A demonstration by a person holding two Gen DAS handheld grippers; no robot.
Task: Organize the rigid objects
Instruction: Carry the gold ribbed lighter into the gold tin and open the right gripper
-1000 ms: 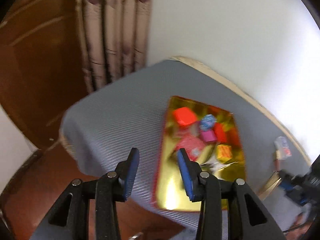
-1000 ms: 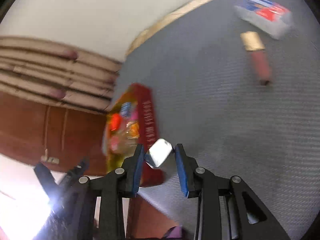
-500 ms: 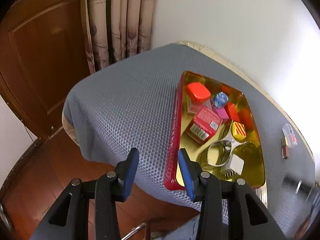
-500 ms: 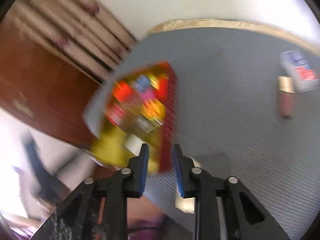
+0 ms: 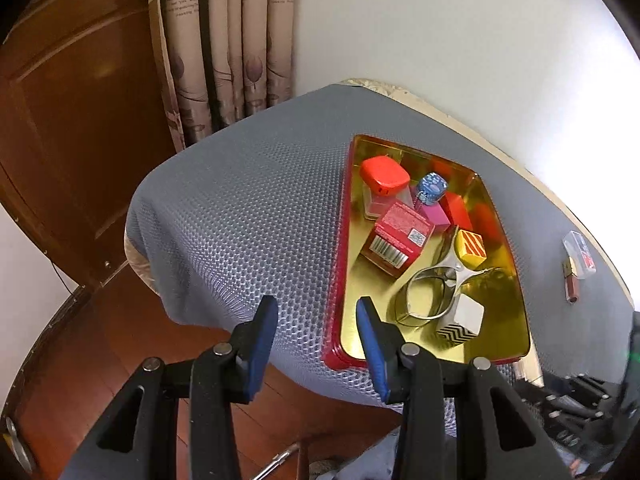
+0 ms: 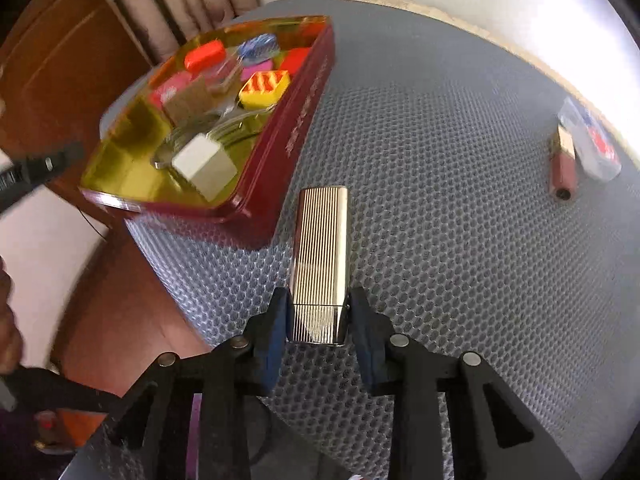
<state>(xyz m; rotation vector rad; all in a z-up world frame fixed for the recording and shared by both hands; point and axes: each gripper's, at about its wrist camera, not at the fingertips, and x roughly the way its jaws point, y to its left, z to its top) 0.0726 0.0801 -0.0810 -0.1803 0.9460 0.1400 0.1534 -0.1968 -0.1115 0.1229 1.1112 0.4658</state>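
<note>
A red-rimmed gold tray [image 5: 516, 320] [image 6: 304, 104] sits on the grey mesh mat and holds several small items: a red-capped box [image 5: 384, 178], a red barcode box [image 5: 396, 240], a yellow striped block [image 5: 472, 246] [image 6: 264, 88], a white block [image 5: 462, 320] [image 6: 204, 166] and a metal ring tool [image 5: 424, 300]. My left gripper [image 5: 316, 320] is open and empty, hovering at the tray's near left corner. My right gripper [image 6: 318, 318] has its pads against the near end of a ribbed gold lighter [image 6: 320, 256] lying on the mat right of the tray.
A lipstick tube [image 6: 562, 168] [image 5: 571, 280] and a small clear packet [image 6: 592, 144] [image 5: 580, 252] lie on the mat [image 6: 440, 200] at the far right near the wall. The table edge drops to a wooden floor [image 5: 120, 340] at left. Curtain and wooden door stand behind.
The right gripper let the white block go into the tray, then swung right and closed around the gold lighter on the mat. The left gripper stayed open and pulled back a little.
</note>
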